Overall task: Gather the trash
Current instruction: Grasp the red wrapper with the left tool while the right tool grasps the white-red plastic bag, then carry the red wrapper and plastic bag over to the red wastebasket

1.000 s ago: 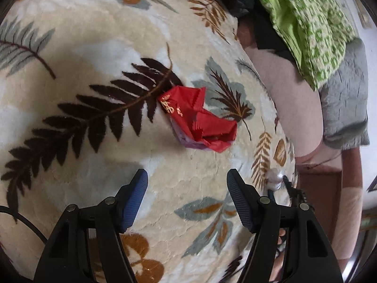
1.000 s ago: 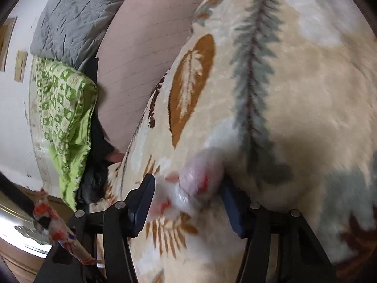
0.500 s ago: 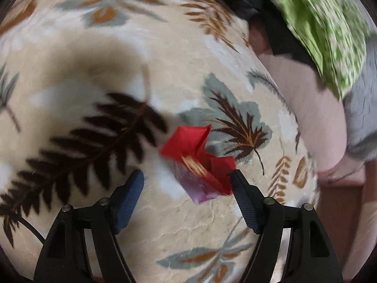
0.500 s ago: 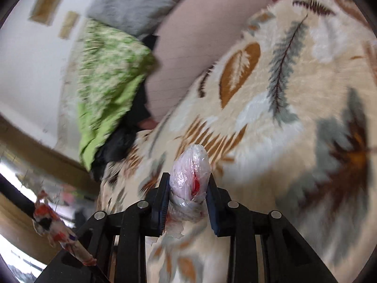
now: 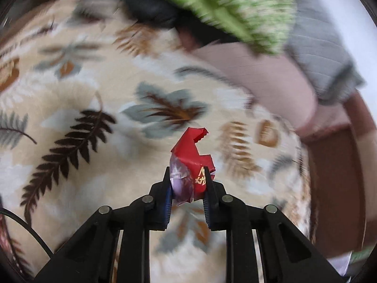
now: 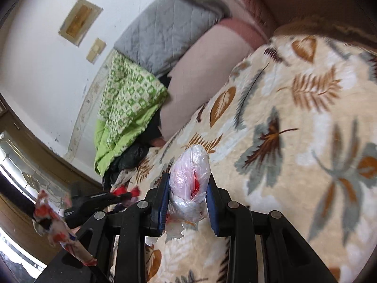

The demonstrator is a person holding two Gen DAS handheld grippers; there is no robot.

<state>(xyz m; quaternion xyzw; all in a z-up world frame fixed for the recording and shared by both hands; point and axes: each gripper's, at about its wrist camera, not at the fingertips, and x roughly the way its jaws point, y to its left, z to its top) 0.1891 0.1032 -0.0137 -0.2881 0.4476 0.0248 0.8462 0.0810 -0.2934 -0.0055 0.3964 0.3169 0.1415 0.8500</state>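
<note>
In the left wrist view we see our left tool (image 5: 187, 184) closed tight on a crumpled red wrapper (image 5: 192, 155). The wrapper stands up between the two blue-lined fingers (image 5: 167, 195), with a purple foil patch at its lower left and gold print on its red face near the right finger. Its torn top edge rises above the fingertips. It is lifted clear of the leaf-patterned blanket (image 5: 94, 108), which is cream with dark brown, grey and orange fern leaves and looks blurred across most of the view. Further right and beyond the blanket lie a pink cushion (image 5: 266, 75), a green patterned quilt (image 5: 235, 7) above it, and a grey quilted pillow (image 5: 322, 47) at the far right.

In the right wrist view, at the far left, we see the left tool again as a dark shape (image 6: 94, 200) with a bit of red at its tip, though too blurred to read more. The green quilt (image 6: 127, 96) and the grey pillow (image 6: 169, 28) sit against a white wall, with the pink cushion (image 6: 202, 70) beside them. Our right tool (image 6: 188, 188) is clamped on a clear plastic bag (image 6: 190, 172), scrunched into a rounded bundle with something red showing through it. The bundle bulges above the fingertips and hangs in crinkled folds below them. To the right, the blanket (image 6: 306, 141) spreads beneath.
</note>
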